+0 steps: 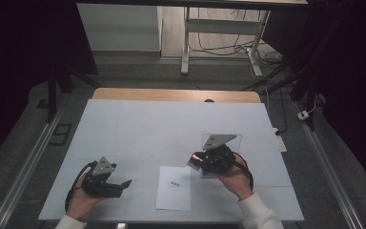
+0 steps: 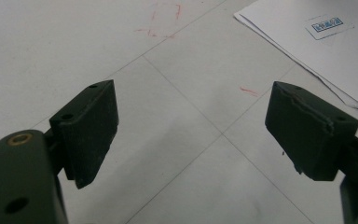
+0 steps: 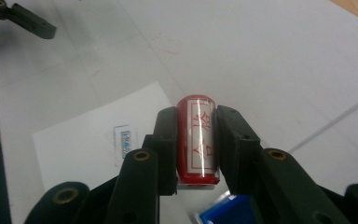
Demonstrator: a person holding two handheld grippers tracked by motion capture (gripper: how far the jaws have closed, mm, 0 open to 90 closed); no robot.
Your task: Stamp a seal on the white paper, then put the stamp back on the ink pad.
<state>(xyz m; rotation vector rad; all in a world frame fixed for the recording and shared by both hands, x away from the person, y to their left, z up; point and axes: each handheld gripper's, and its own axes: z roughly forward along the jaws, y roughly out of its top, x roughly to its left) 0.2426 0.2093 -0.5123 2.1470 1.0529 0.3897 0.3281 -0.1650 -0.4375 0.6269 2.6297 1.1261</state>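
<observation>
At the near left of the table (image 1: 124,124), the left gripper (image 1: 121,185) rests low over the white top, its jaws spread wide with nothing between them. Its own view shows both pads (image 2: 91,130) apart over bare surface crossed by thin lines and faint red marks (image 2: 165,18), detail the high view is too coarse to give.

Just right of it, at the near edge, lies the paper (image 1: 174,188) with a small blue-printed label (image 1: 175,184). The left gripper view catches a corner of that sheet at its far right.

Right of the paper, the right gripper (image 1: 196,161) is raised a little above the table, clamped on a stamp (image 3: 196,140). The high view shows only a reddish patch there; the right gripper view shows a red cylinder with a mirror-like face of red characters, squeezed between both jaws. That view also shows a blue box (image 3: 230,212) under the gripper and a clear sheet (image 3: 349,135) to the right.
</observation>
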